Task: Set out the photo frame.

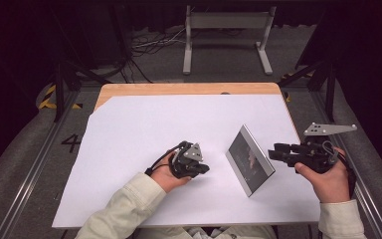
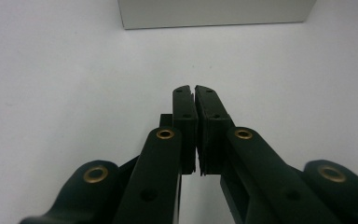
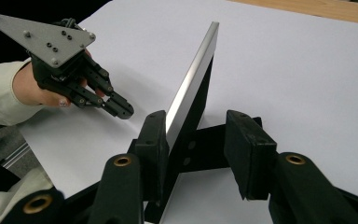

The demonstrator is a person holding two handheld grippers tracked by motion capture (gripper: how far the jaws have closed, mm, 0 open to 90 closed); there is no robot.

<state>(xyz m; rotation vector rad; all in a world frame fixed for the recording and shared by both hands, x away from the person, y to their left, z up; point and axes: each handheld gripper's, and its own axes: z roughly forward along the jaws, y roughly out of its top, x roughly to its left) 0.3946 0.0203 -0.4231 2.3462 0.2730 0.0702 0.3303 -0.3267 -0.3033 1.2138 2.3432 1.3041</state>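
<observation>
A flat panel with a silver rim and dark face (image 1: 249, 159) stands tilted on edge on the white sheet, right of centre. My right gripper (image 1: 271, 153) comes at its right end. In the right gripper view its jaws (image 3: 195, 117) stand open on either side of the panel's silver edge (image 3: 193, 74) and black back. The left jaw is close against the panel and the right jaw stays apart from it. My left gripper (image 1: 205, 169) rests on the sheet left of the panel, also seen as left gripper (image 3: 120, 108). Its jaws (image 2: 195, 88) are shut with nothing between them, pointing at the panel (image 2: 214, 11).
The white sheet (image 1: 154, 129) covers most of a wooden table (image 1: 179, 88), with bare sheet to the left and far side. Beyond the table, a grey metal stand (image 1: 226, 22) and cables (image 1: 149, 42) lie on the floor. Rails run along both sides.
</observation>
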